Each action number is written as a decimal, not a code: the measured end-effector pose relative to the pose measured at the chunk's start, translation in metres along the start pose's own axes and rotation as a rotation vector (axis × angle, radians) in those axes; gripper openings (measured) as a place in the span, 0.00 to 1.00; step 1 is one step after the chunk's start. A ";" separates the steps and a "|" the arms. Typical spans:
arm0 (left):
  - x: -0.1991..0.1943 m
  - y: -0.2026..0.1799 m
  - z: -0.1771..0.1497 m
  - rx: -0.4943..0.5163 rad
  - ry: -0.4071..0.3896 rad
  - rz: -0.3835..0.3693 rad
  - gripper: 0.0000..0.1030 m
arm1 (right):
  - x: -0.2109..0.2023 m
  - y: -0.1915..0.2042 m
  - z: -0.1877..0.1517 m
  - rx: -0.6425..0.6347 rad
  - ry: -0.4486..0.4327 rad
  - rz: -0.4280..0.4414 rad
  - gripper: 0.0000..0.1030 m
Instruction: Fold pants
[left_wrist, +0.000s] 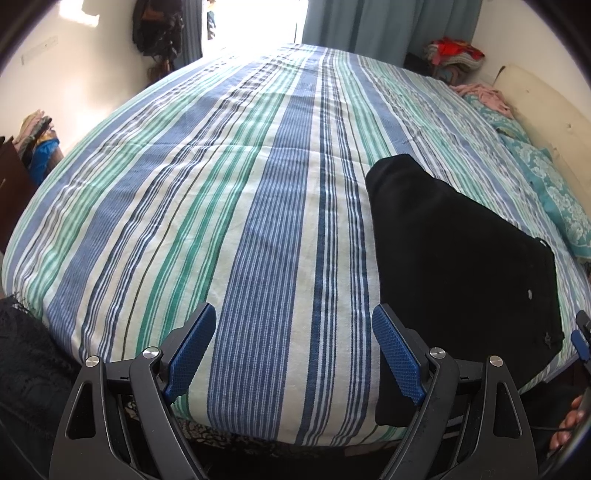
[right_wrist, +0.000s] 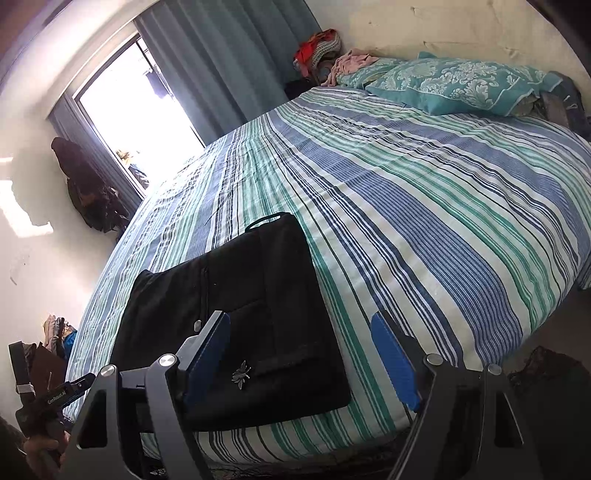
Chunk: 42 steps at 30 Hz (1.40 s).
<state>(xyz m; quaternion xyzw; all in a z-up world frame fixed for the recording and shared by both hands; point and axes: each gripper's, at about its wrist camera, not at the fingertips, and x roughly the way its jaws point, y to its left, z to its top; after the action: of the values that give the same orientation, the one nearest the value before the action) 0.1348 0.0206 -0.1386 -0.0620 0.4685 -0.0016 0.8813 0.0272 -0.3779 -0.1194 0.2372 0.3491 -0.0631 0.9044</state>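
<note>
We see both the left hand-held gripper and right hand-held gripper spread wide, grasping nothing; folded black pants lie flat on the striped woven bed.

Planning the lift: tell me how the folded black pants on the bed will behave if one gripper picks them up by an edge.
The black pants lie flat as soft layered cloth, so they would probably droop and unfold. They look light for their size. The metal ornament near the front edge may swing or snag. Both the left gripper and right gripper stand open, holding nothing.
</note>
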 end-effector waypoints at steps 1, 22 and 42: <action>0.000 0.000 0.000 -0.001 0.000 0.000 0.85 | 0.000 0.000 0.000 0.001 0.001 0.000 0.76; 0.001 0.001 0.000 0.000 0.004 -0.001 0.85 | 0.000 -0.003 -0.001 0.019 0.002 0.003 0.76; 0.003 0.002 0.000 -0.001 0.008 -0.002 0.85 | -0.001 -0.005 -0.002 0.031 0.002 0.005 0.76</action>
<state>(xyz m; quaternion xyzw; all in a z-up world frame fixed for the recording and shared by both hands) 0.1363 0.0224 -0.1409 -0.0628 0.4719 -0.0026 0.8794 0.0241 -0.3816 -0.1216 0.2521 0.3483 -0.0662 0.9004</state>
